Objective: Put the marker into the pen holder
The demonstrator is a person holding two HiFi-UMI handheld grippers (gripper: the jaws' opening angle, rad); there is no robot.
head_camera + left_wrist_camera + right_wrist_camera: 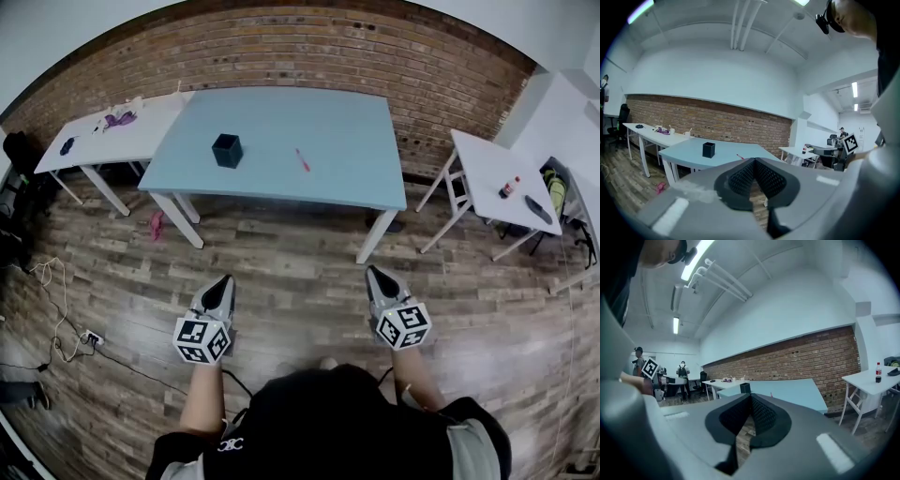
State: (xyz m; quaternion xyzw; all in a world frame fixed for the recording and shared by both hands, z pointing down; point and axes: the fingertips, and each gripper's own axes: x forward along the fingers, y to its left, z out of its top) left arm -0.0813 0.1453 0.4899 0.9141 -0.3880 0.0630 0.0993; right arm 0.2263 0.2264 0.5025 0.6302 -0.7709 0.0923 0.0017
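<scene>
The marker point(302, 159), seemingly red, is seen on the desk point(356, 178) at twelve o'clock, three o'clock of the pen holder point(227, 150). The left gripper point(223, 283) and right gripper point(373, 274) are held well short, jaws pressed together and empty. The right jaws should be spread crosswise before contact.

The table point(281, 141) has a smooth, matt pale-blue top. The floor point(281, 253) is worn wood plank, and the wall point(309, 47) is rough brick. The pen holder point(227, 150) looks dark and matt. The left gripper point(753, 160) is matt grey plastic with black ribbed pads point(740, 180).
</scene>
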